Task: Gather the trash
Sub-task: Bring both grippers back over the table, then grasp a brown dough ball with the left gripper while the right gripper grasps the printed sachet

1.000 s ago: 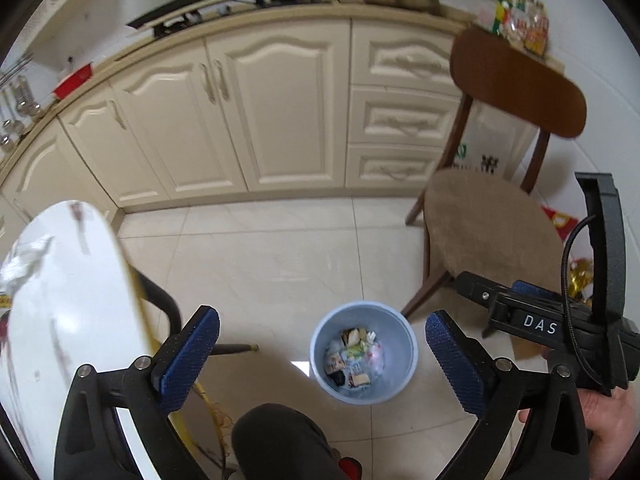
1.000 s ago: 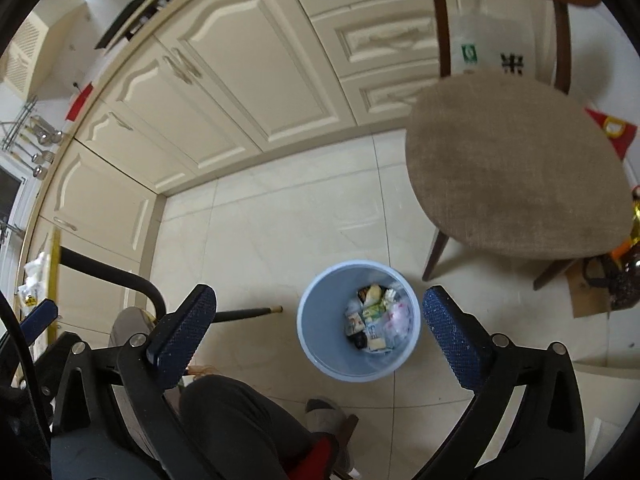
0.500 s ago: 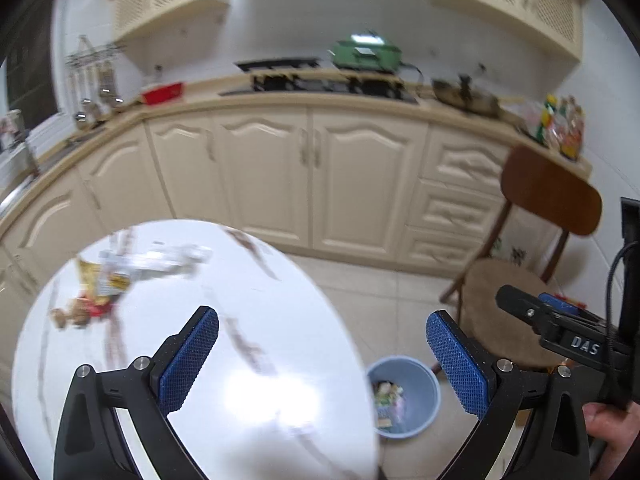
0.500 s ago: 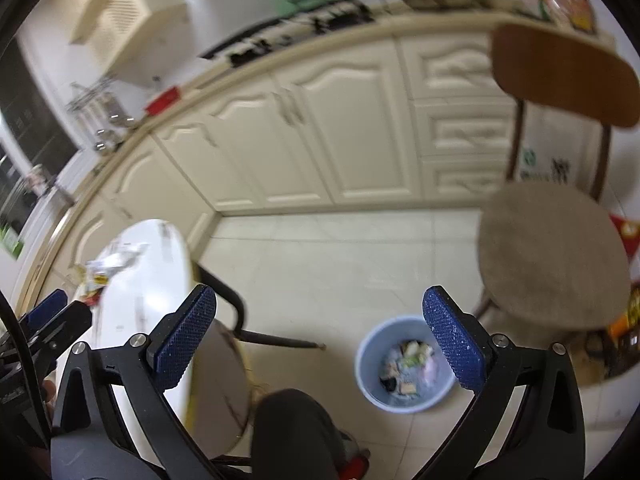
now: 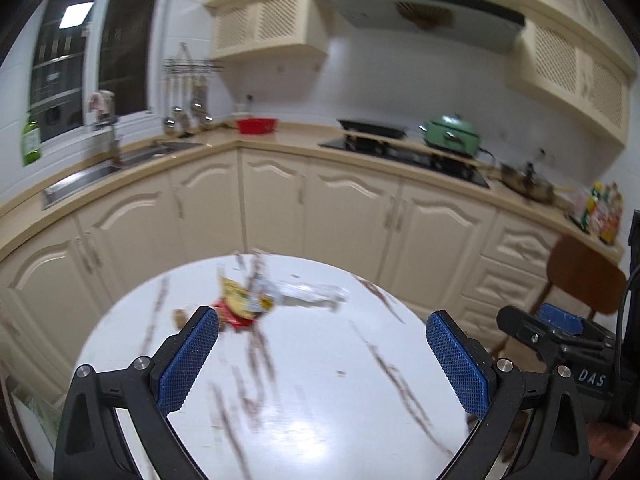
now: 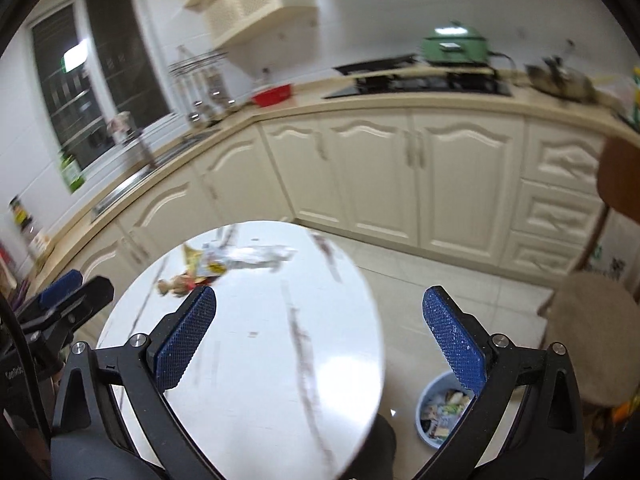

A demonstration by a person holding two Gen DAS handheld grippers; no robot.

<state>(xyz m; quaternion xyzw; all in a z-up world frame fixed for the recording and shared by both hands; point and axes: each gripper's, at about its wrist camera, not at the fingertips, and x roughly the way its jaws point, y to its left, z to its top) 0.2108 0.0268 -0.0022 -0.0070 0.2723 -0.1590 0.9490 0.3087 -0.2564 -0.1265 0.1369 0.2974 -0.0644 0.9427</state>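
Right gripper (image 6: 319, 338) jaws spread over round table (image 6: 256, 360); wrappers (image 6: 236, 260) far side, bin (image 6: 442, 416) below.

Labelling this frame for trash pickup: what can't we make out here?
- Crumpled wrappers on the round white table: motion blur in both views; count and print unreadable.
- Small brown scrap: blurred, unidentifiable.
- Blue plastic bin: right wrist view only, partly behind the right tongs.
- Left tongs: open, empty.

One table (image 5: 320, 420), one bin (image 6: 426, 408), one chair (image 6: 592, 320).
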